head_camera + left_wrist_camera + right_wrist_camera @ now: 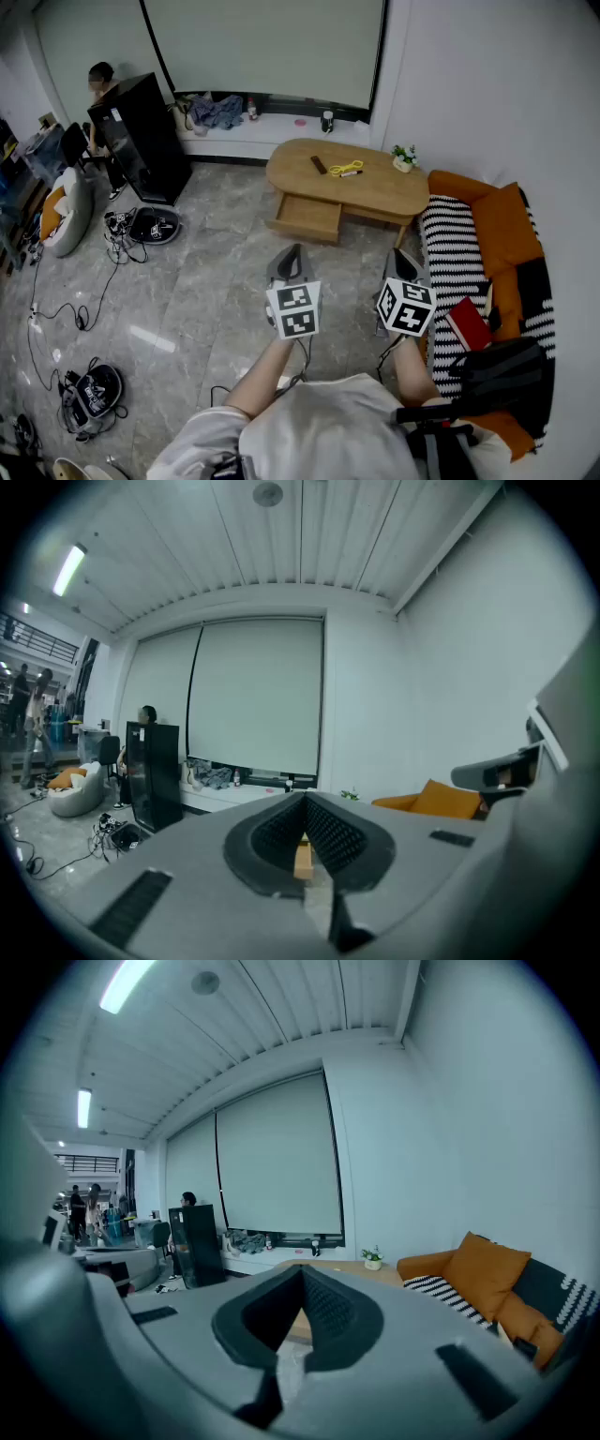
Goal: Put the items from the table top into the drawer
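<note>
Items lie on the oval wooden table [375,192]: from its left, a dark flat bar [319,165], a yellow looped thing [346,168] with a pen [352,173] just beside it, and a small potted plant [404,157] at its right end. The drawer [306,217] stands pulled out under the table's left front. My left claw [292,251] and my right claw [401,255], both well short of the table, are each closed tight on nothing.

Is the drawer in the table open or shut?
Open. In the head view the drawer juts out from under the table, past its front edge.
</note>
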Available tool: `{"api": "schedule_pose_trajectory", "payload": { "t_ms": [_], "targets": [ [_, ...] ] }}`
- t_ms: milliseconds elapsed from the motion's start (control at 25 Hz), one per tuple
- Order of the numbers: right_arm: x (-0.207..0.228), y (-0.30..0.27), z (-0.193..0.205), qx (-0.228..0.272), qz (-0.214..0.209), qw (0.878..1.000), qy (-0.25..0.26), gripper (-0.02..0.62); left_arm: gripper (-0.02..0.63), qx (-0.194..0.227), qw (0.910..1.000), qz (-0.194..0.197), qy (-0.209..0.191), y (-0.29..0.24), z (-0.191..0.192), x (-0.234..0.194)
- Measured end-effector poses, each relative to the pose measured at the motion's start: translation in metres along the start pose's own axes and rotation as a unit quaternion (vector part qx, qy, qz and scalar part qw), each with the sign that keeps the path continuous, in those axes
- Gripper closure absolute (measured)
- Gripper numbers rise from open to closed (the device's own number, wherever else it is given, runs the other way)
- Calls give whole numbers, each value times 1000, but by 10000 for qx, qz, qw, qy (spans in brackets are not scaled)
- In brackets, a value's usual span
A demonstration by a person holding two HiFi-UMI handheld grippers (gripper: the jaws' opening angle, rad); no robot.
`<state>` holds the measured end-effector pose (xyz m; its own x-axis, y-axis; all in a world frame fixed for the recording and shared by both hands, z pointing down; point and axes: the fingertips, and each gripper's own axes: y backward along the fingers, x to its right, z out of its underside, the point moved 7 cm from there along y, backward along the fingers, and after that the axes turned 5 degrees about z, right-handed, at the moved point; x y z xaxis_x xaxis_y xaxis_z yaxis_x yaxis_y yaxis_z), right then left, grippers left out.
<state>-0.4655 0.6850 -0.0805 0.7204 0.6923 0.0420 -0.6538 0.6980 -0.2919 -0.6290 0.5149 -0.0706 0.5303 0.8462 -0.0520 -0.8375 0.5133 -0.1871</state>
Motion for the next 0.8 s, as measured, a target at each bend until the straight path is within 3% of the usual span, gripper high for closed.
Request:
{"api": "schedule_pose_trajectory", "payload": {
  "t_ms": [320,800],
  "targets": [
    [-13,-13,-5,45,9,9999,108,603,600,-67,10000,20,71,-11,1,-18],
    [-24,-41,14,-361,271,9988,-177,603,600,-211,9995,210,91,-38,10,-56]
  ]
}}
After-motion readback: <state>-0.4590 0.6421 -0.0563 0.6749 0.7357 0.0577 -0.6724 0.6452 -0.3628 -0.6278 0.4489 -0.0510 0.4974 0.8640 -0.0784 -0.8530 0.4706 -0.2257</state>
